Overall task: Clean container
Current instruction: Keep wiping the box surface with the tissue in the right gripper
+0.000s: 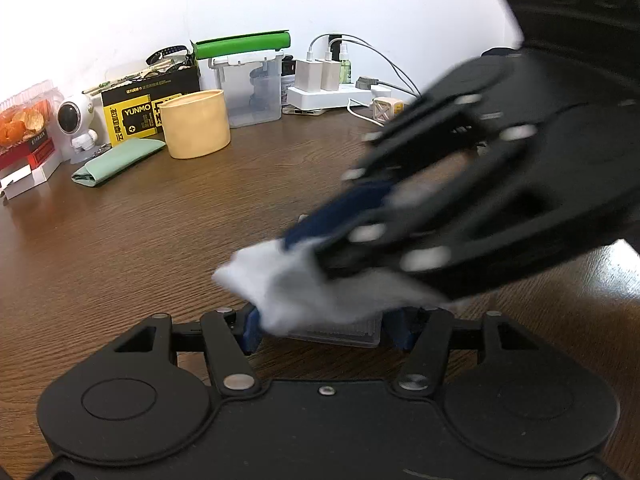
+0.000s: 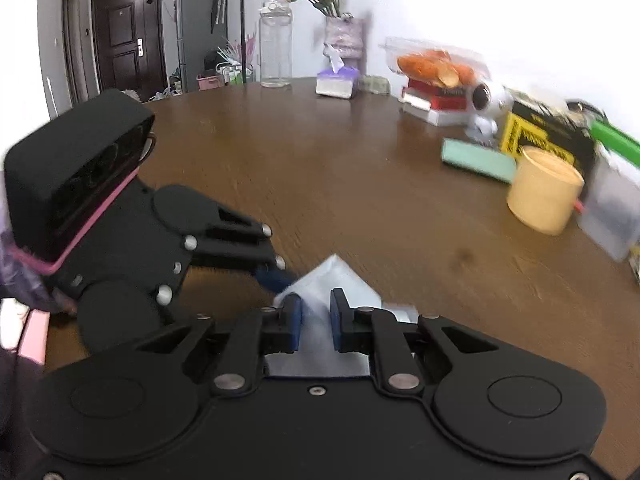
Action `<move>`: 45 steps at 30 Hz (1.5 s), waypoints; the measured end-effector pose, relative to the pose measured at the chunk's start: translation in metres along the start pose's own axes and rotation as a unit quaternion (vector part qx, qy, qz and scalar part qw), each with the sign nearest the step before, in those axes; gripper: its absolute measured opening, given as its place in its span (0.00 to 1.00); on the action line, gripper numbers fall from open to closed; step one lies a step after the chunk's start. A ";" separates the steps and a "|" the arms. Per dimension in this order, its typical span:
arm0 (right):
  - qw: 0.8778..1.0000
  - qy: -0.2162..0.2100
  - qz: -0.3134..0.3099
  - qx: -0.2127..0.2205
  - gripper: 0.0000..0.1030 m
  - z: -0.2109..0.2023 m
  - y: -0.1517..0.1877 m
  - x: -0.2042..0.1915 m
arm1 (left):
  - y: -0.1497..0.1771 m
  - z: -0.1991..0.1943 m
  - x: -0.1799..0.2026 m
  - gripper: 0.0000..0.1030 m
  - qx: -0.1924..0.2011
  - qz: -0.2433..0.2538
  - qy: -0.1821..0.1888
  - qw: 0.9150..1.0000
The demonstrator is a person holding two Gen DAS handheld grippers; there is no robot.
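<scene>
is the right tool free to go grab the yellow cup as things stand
Probably not yet. The right tool is shut on the white tissue over the clear container, which the left tool grips. The table path to the yellow cup looks unobstructed.

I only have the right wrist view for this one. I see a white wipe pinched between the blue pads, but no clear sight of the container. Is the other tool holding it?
Observer: Yes. In the left wrist view the left tool is shut on a small clear container, with a blue pad at each end.
Reviewer: Where is the wipe relative to it?
Observer: The white wipe drapes over the container's top, pinched in the right tool, which fills the right side of that view.
</scene>
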State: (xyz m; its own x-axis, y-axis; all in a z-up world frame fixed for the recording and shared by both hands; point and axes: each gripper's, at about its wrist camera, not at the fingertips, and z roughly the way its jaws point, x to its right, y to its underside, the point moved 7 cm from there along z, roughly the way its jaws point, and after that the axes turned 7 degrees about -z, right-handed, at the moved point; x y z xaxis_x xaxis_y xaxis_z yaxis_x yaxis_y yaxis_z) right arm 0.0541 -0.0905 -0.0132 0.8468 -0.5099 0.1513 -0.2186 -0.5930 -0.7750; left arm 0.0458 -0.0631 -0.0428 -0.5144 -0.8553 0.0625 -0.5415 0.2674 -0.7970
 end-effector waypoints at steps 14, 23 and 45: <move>1.000 -0.008 -0.004 -0.001 0.15 -0.004 -0.002 -0.005 | 0.001 0.000 0.003 0.58 0.001 0.006 -0.001 1.000; 0.998 0.038 0.024 -0.038 0.15 -0.029 0.026 0.030 | 0.001 -0.001 0.003 0.58 0.002 0.005 0.000 1.000; 0.999 0.038 0.010 0.013 0.15 -0.006 0.007 -0.001 | 0.001 -0.001 0.003 0.58 0.002 0.009 -0.001 1.000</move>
State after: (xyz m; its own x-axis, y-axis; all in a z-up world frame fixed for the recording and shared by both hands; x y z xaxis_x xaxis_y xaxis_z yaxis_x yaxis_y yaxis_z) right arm 0.0487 -0.0976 -0.0156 0.8023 -0.5688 0.1807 -0.2225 -0.5660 -0.7939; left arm 0.0427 -0.0653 -0.0429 -0.5228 -0.8512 0.0457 -0.5293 0.2821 -0.8002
